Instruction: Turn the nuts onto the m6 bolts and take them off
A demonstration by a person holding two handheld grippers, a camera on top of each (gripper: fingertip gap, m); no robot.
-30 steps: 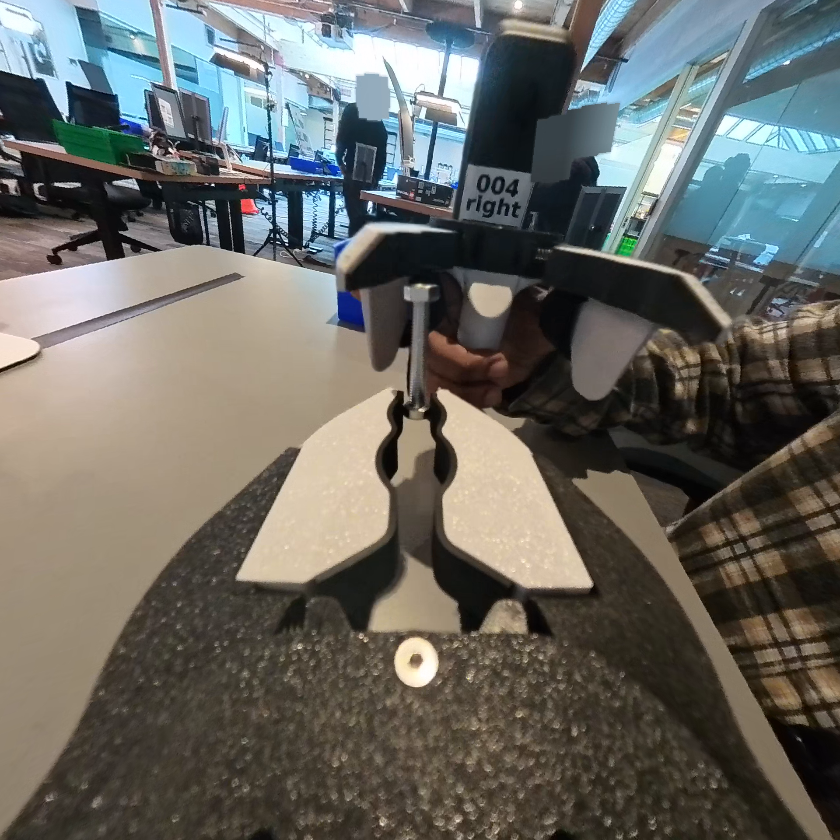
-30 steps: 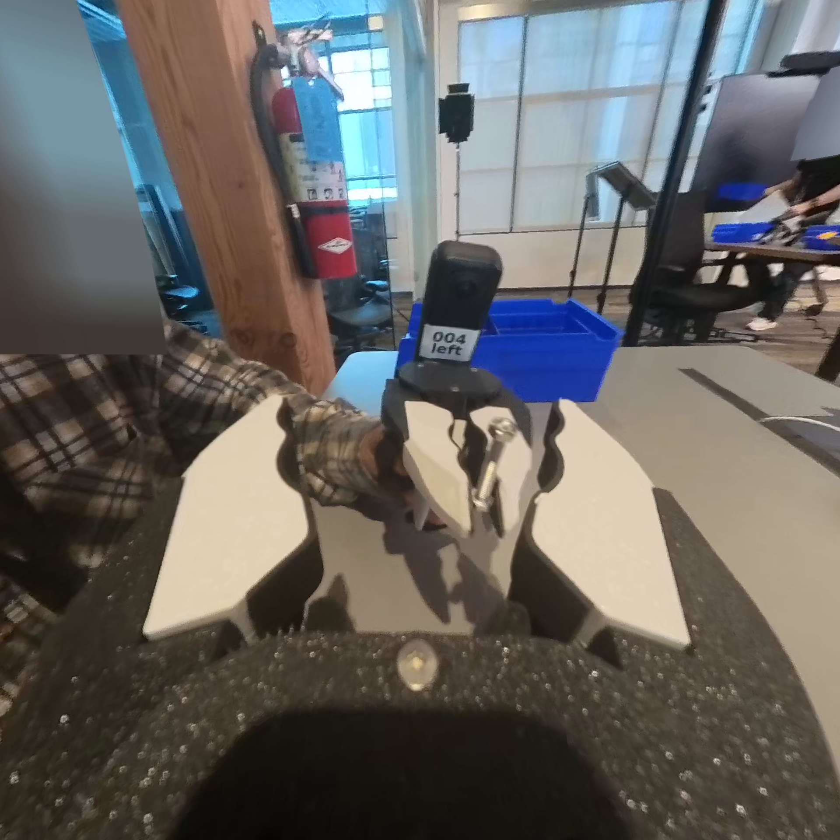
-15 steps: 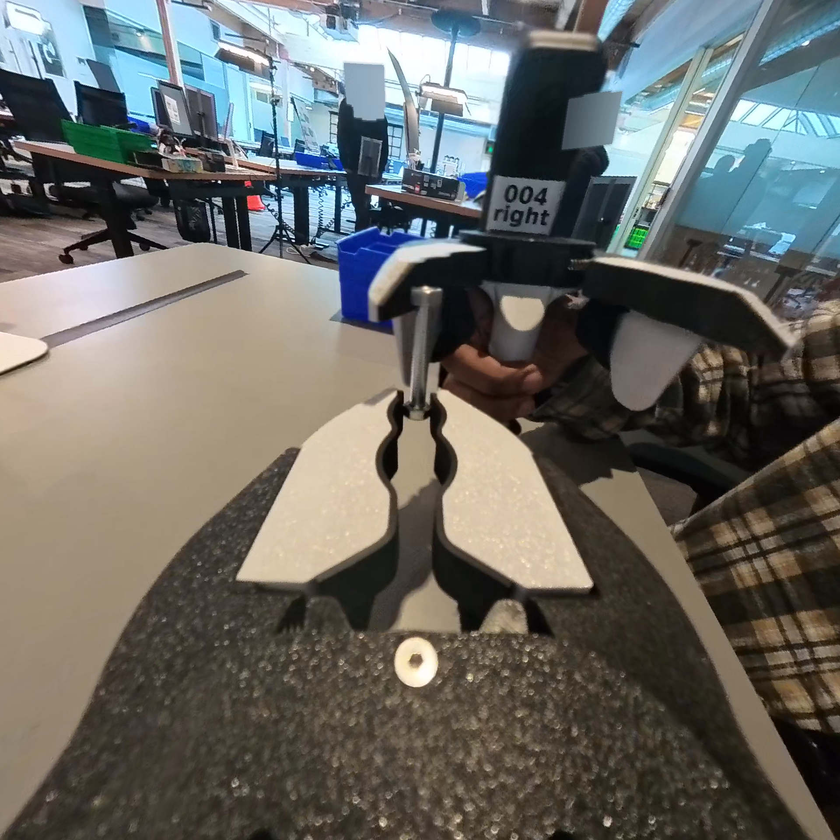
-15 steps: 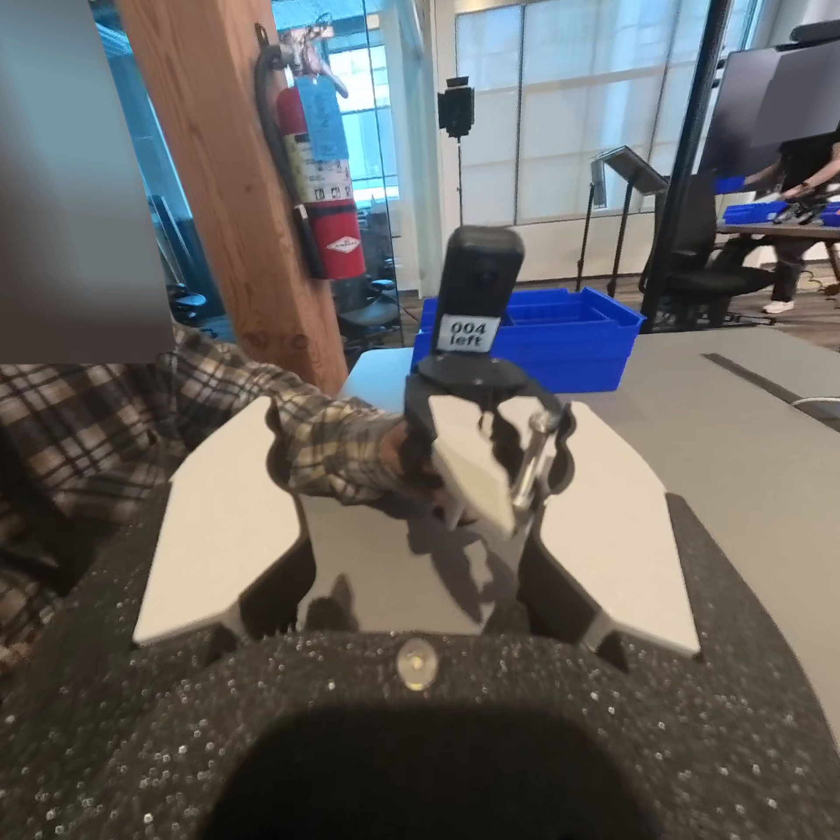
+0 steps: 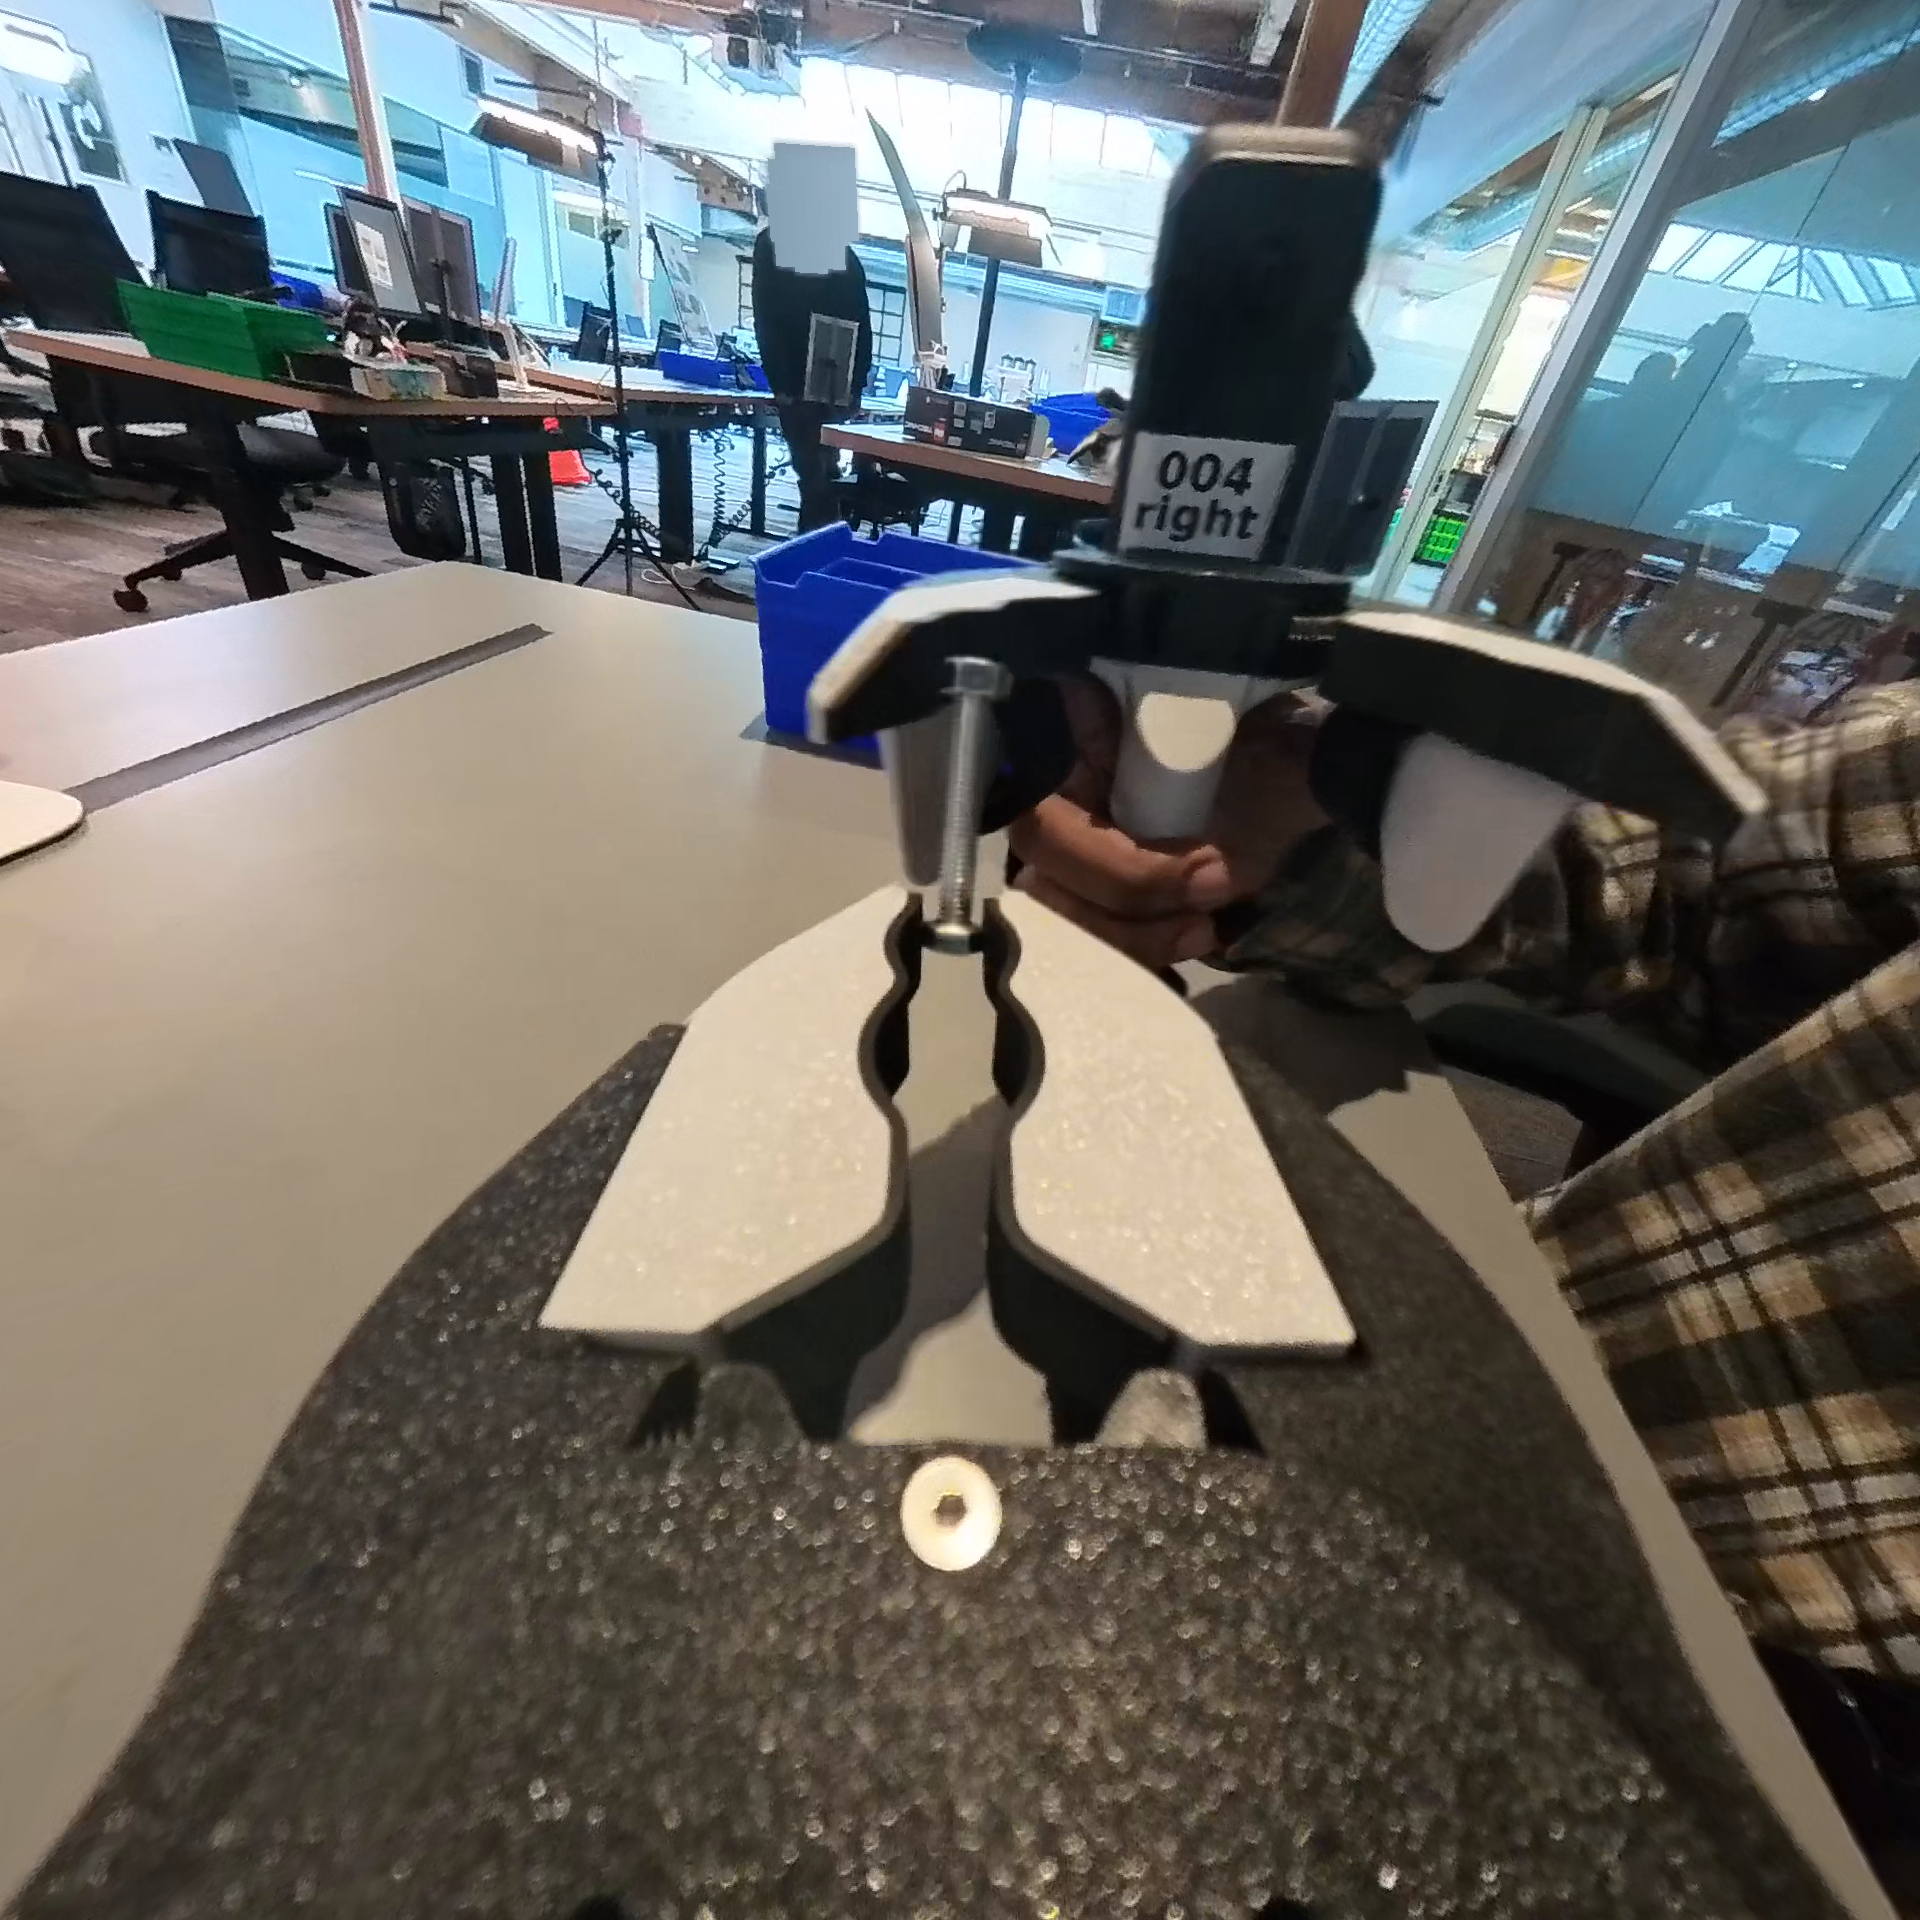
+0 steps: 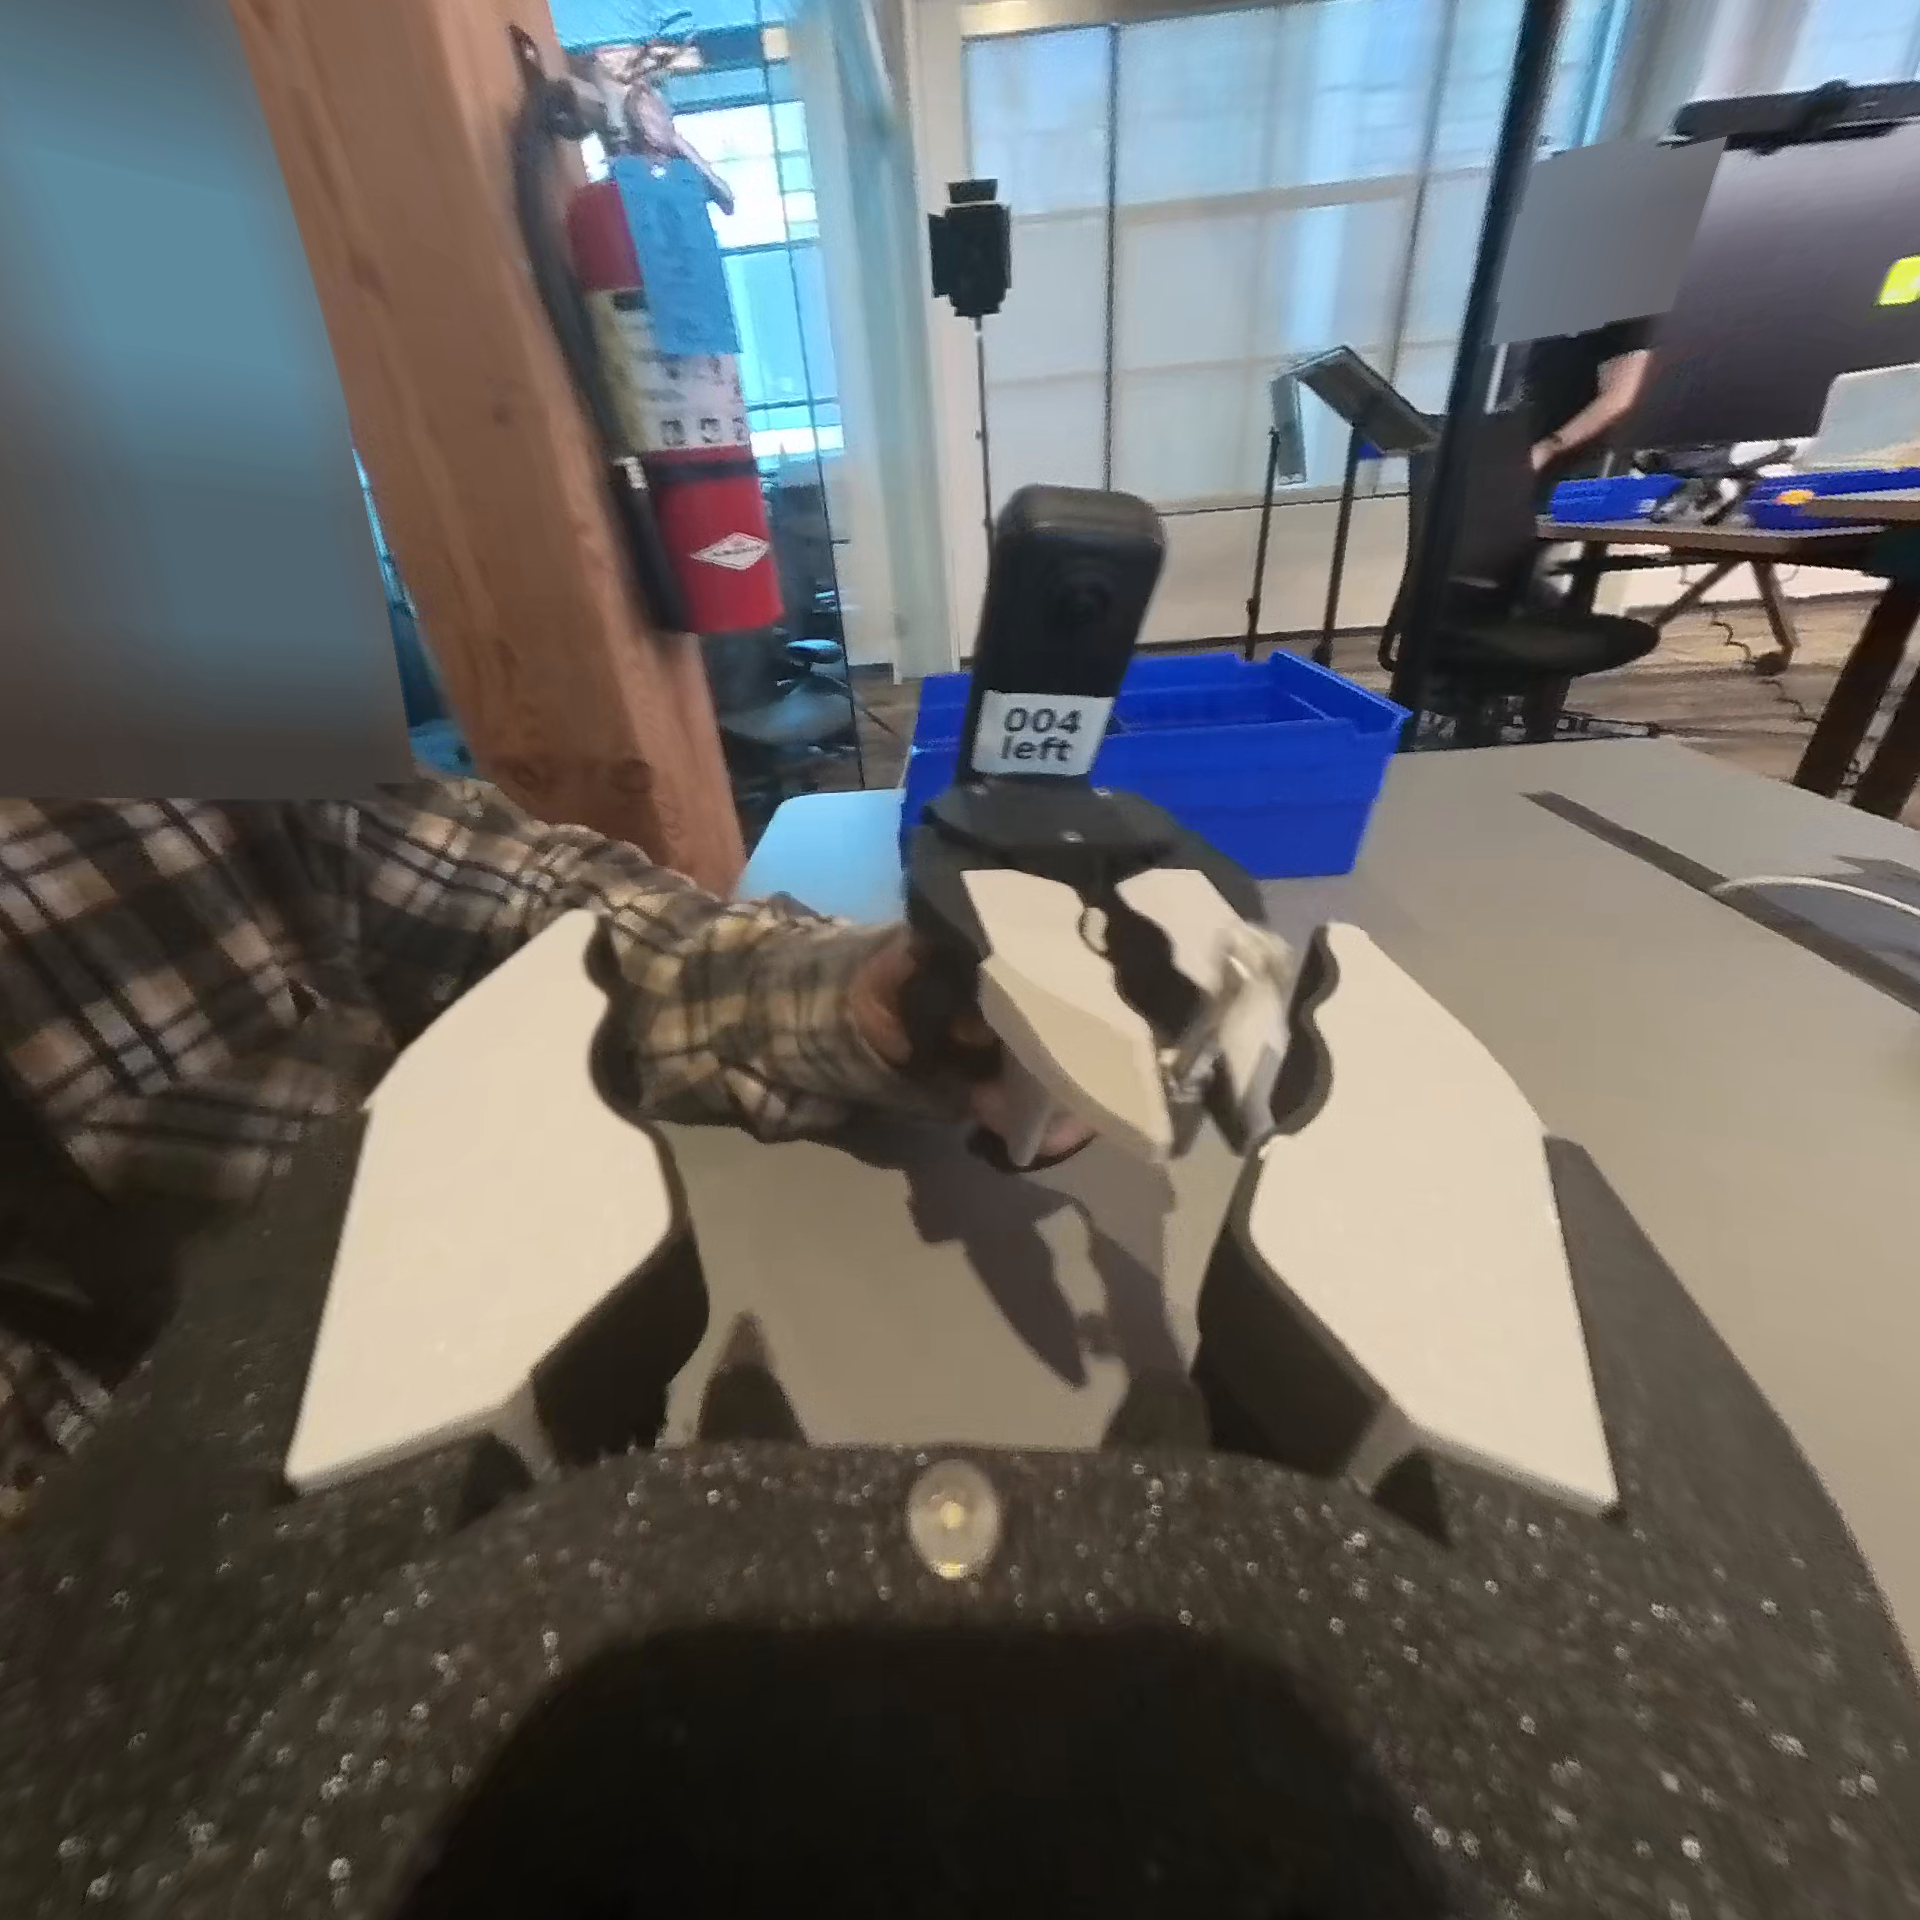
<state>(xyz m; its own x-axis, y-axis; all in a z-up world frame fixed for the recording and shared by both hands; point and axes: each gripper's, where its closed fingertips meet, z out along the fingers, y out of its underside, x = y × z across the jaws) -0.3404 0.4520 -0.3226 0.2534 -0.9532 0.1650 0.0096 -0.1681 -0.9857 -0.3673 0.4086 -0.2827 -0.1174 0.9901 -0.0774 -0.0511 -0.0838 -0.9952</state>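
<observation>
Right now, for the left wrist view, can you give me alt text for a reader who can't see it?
The left gripper pinches the lower end of an upright silver bolt over a grey table. The right gripper faces it, jaws wide open, held by a hand in a plaid sleeve; a blue bin behind.

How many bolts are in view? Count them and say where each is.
1: a silver bolt stands upright, its lower end pinched by the left hand-held gripper. More may lie hidden inside the blue bin.

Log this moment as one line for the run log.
left gripper: shut on bolt, upright | right gripper: open wide, holding nothing | nut: at bolt's top
</observation>
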